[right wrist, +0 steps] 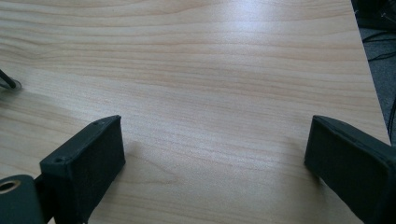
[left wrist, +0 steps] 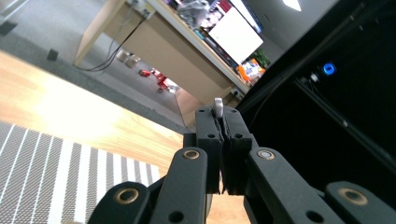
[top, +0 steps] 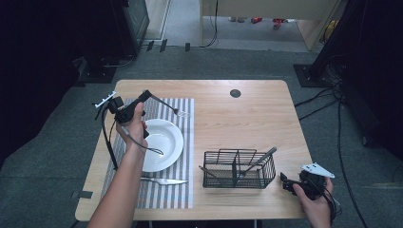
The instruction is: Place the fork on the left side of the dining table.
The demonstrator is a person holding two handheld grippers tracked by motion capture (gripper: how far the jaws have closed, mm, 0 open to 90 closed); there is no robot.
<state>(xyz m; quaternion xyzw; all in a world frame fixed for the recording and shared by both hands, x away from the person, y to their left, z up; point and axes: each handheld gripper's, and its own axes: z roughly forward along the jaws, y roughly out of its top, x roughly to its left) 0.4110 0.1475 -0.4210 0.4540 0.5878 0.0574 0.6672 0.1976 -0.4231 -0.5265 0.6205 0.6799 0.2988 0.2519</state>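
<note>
My left gripper (top: 146, 94) is lifted over the far left part of the table (top: 247, 118), jaws pressed together on the handle of a fork (top: 172, 107); in the left gripper view a sliver of the metal handle (left wrist: 218, 107) stands up between the pads. The fork angles down and to the right, tines above the far right corner of the striped placemat (top: 183, 137).

My right gripper (top: 284, 182) sits low at the near right corner of the table, jaws spread wide with bare wood between them in the right gripper view (right wrist: 215, 154).

Just below my left hand (top: 134, 124), a white plate (top: 164, 142) rests on the placemat. A knife (top: 164, 181) lies on the mat just near of the plate. A black wire basket (top: 239, 169) stands between the mat and my right gripper, holding dark-handled utensils (top: 259, 160) that lean against its rim.
</note>
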